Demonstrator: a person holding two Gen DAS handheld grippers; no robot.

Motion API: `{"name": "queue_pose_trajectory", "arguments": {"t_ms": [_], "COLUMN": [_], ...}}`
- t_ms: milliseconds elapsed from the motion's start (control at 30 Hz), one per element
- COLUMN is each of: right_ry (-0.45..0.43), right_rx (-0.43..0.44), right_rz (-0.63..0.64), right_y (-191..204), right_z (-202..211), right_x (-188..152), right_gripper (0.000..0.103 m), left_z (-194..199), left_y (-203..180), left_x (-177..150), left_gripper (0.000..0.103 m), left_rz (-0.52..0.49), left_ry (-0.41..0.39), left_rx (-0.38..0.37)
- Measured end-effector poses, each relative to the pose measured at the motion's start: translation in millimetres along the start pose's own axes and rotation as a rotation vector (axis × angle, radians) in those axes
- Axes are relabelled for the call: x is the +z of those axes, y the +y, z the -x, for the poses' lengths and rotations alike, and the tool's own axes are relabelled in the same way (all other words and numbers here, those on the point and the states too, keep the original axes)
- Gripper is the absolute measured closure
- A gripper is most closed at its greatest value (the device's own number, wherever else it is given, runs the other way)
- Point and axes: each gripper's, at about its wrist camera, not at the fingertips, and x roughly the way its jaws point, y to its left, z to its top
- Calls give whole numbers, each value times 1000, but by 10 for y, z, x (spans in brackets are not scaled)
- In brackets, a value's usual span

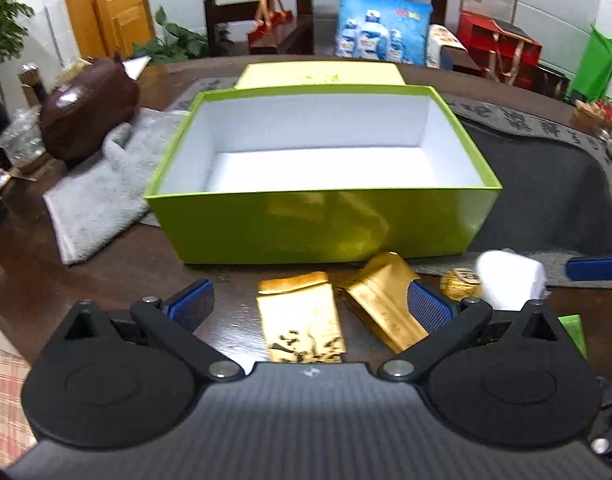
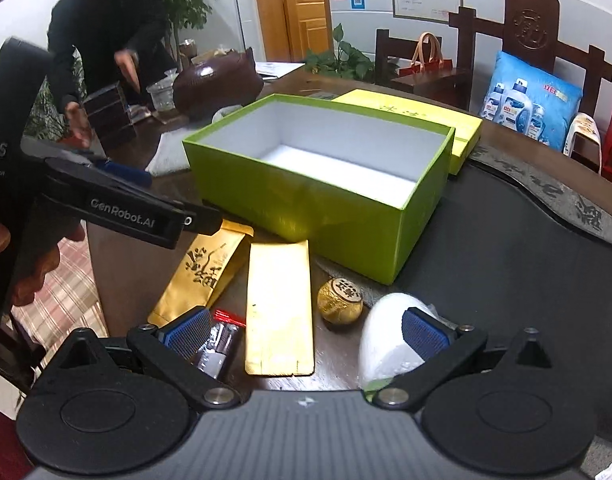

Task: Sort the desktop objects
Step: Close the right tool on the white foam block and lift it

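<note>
gold packets first, box waiting empty

my left gripper (image 1: 309, 306) is spread wide with nothing in it, low over 2 gold foil packets. the printed gold packet (image 1: 302, 320) lies flat between its fingers, and the plain gold packet (image 1: 379, 300) lies angled just beside the right finger. my right gripper (image 2: 306, 330) is equally wide and empty, hovering over the same cluster at the near side of the green box (image 1: 325, 216), whose white inside holds nothing yet.

beside the packets sit a small gold foil ball (image 2: 339, 300) and a white wrapped bundle (image 2: 385, 340), the bundle touching my right finger pad. a small clear packet with a red strip (image 2: 222, 336) lies by the other finger.

i judge the foil packets light, slick and easily creased; lying flat, they give little edge, so i would pinch across the narrow width near the sealed end. the ball looks firm but could roll. the bundle seems soft and should squash a little.
</note>
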Motion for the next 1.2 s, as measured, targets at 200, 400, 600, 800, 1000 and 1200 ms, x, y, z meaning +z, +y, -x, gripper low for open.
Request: {"name": "queue_pose_trajectory", "arguments": {"t_ms": [200,400,600,800,1000,1200], "right_ry": [29,65,95,145,189,178], "right_rx": [-58,-113,-116,-86,-62,-55], "right_rz": [-56,-90,-100,-62,-59,-82], "right_y": [-189,-423,-572,-620,-653,-706], "right_z": [-12,-87,-291,-484,-602,-603], "right_x": [-100,-136,-85,-59,-85,-119], "right_gripper": [10,11,11,15,28,32], "left_z": [-125,-275,-418,-520,-614,-687], "left_y": [-205,-451,-665,-765,-847,-892], "left_x": [73,194,317,374,378,396], "left_gripper": [0,0,0,0,0,0], "left_rz": [-57,-110,-149,-155,-168,-158], "left_ry": [28,64,81,99,122,140], "left_rx": [-73,-156,-202,-223,-231,-242]}}
